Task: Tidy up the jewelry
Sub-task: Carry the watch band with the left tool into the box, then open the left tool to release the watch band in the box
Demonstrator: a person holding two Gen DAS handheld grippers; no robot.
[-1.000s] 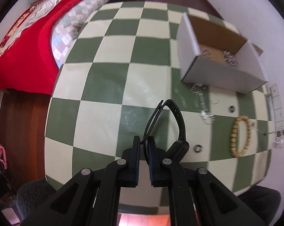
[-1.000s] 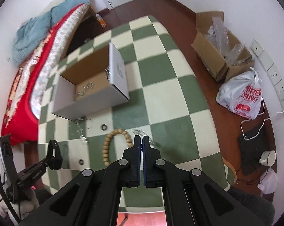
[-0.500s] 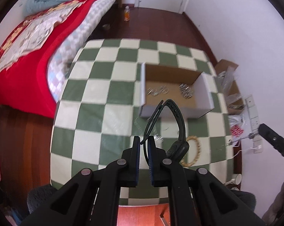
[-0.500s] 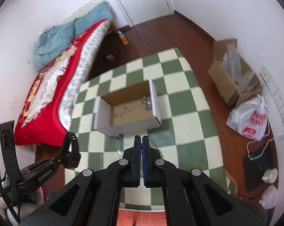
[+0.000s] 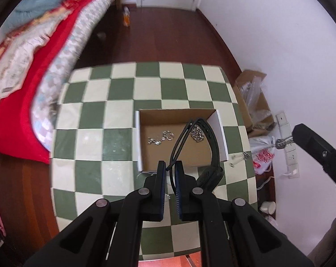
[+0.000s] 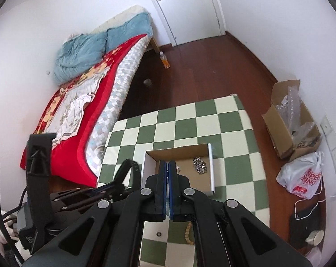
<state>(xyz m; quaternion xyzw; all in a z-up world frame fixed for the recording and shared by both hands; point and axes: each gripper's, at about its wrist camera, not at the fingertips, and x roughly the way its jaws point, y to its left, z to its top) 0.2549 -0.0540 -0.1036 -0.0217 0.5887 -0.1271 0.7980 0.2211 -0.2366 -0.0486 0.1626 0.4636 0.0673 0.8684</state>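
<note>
My left gripper (image 5: 169,169) is shut on the strap of a black wristwatch (image 5: 209,146) and holds it high above the open cardboard box (image 5: 181,142). The box stands on the green-and-cream checkered table (image 5: 96,133) and holds two silver chains (image 5: 160,137). My right gripper (image 6: 168,171) is shut on a thin silver chain; the left wrist view shows that chain (image 5: 281,142) hanging from its tip, right of the table. The box (image 6: 179,169) and the left gripper with the watch (image 6: 128,171) show in the right wrist view. A wooden bead bracelet (image 6: 188,233) and a small ring (image 6: 159,234) lie on the table.
A bed with a red blanket (image 5: 23,71) borders the table's left side. A cardboard box of plastic wrap (image 6: 295,124) and a white bag (image 6: 301,178) sit on the wooden floor at the right by wall sockets. An orange bottle (image 6: 164,60) stands on the floor.
Both grippers have risen well above the table, so the table and box look smaller. The left gripper has carried the watch over the box; the right still holds its chain.
</note>
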